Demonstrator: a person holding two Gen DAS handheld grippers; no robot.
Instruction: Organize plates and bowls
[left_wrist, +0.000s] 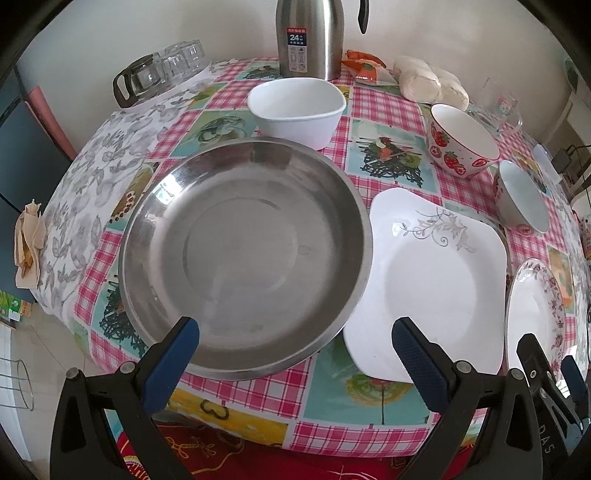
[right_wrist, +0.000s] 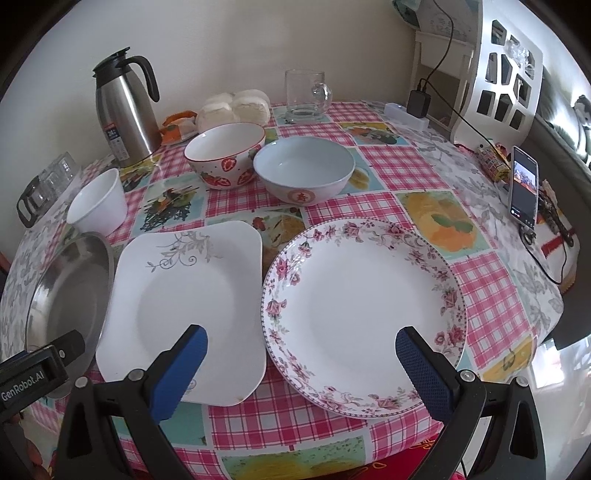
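A steel round plate (left_wrist: 243, 254) lies at the table's front left, with a white square plate (left_wrist: 432, 291) to its right and a floral round plate (right_wrist: 362, 314) further right. Behind them stand a white square bowl (left_wrist: 297, 110), a strawberry bowl (right_wrist: 225, 155) and a pale blue bowl (right_wrist: 304, 173). My left gripper (left_wrist: 295, 365) is open and empty, just in front of the steel plate. My right gripper (right_wrist: 301, 369) is open and empty, in front of the gap between the square plate (right_wrist: 188, 306) and the floral plate.
A steel thermos jug (right_wrist: 123, 110), wrapped buns (right_wrist: 236, 107), a glass mug (right_wrist: 304, 96) and upturned glasses (left_wrist: 166, 70) stand along the back of the table (right_wrist: 406, 173). A phone (right_wrist: 522, 184) and cables lie at the right edge.
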